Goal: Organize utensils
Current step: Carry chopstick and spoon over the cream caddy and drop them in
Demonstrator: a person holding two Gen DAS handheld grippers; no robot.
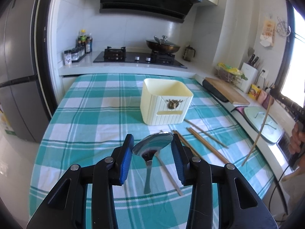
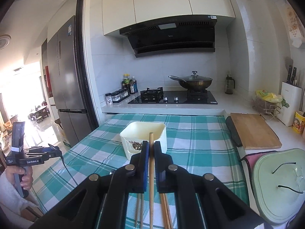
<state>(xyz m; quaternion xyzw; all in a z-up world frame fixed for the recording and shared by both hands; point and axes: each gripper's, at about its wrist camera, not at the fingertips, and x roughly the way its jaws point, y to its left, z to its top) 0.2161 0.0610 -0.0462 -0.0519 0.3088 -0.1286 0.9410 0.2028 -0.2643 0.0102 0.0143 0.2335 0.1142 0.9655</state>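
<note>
A cream square utensil holder [image 1: 166,103] stands on the green checked cloth [image 1: 91,118]. My left gripper [image 1: 152,143] is shut on a metal spoon [image 1: 153,145], pinching its bowl, with the handle hanging down above the cloth. Several wooden chopsticks [image 1: 207,145] and a metal one lie on the cloth to the right. My right gripper [image 2: 151,147] is shut on a single wooden chopstick [image 2: 151,171], held just short of the holder [image 2: 144,137]. More chopsticks [image 2: 165,210] lie on the cloth below it. The left gripper also shows at the left of the right wrist view [image 2: 55,150].
A stove with a lidded wok [image 2: 195,81] is at the back. A wooden cutting board [image 2: 253,129] and a pale green lid [image 2: 278,187] lie to the right. Bottles and jars [image 2: 124,91] stand back left. A fridge [image 2: 64,76] is to the left.
</note>
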